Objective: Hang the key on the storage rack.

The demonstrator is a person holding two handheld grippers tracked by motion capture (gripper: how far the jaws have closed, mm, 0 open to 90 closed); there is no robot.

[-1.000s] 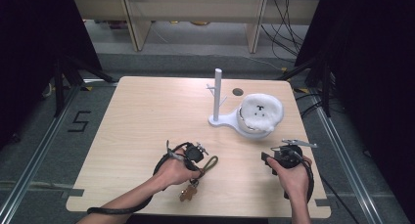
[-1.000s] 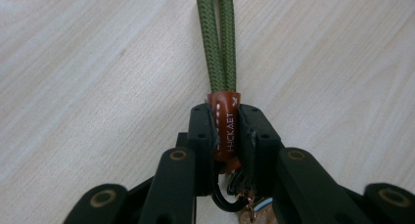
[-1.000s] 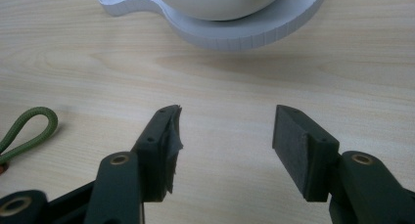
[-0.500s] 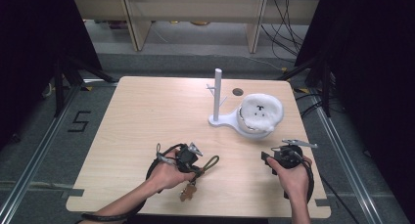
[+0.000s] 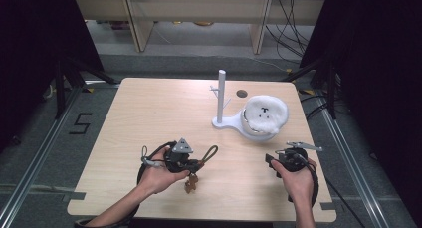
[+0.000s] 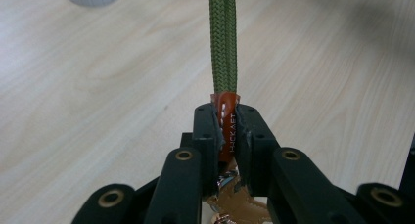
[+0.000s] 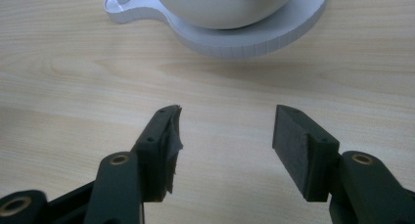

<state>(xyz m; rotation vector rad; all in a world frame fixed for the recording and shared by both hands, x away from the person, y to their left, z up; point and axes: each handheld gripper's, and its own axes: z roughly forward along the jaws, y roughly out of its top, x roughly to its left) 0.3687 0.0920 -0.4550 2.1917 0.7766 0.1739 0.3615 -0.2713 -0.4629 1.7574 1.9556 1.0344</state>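
While clamped on keychain (image 6: 227, 128) — left tongs (image 6: 226, 136).

A taped "5" (image 5: 81, 123) marks the floor; the orange leather tab's (image 6: 226, 131) stamped lettering is unreadable.

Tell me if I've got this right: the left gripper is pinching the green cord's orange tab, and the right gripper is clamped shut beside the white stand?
Not quite. The right gripper is open, its jaws wide apart over bare table, as the right gripper view shows. The left gripper does pinch the orange tab of the green cord, and the white stand is near.
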